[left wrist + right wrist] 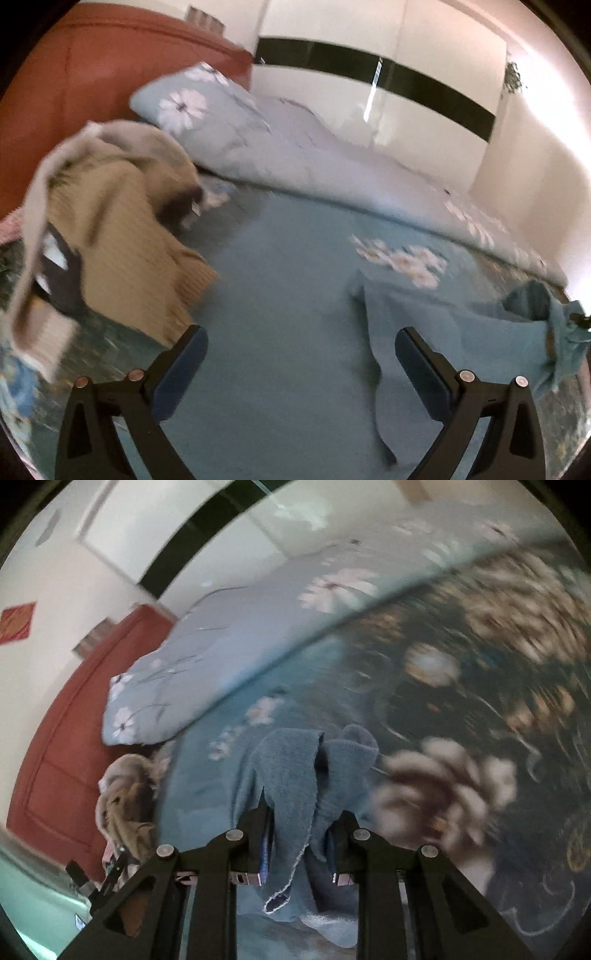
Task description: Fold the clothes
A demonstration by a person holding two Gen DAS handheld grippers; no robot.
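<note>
Teal bedspread [280, 266] with white flowers covers the bed, and at far left a red-brown headboard [92, 70] rises behind a pale blue floral pillow [192, 99]. White wardrobe doors [388, 92] crossed by a black band fill the far wall; no writing is readable. At left lies a heap of tan knit clothes [110, 229]. Left gripper [301, 373] hangs wide open over the spread — empty. To the right, the blue garment [291, 775] lies on the bed, pinched in the right gripper [301, 834].
</note>
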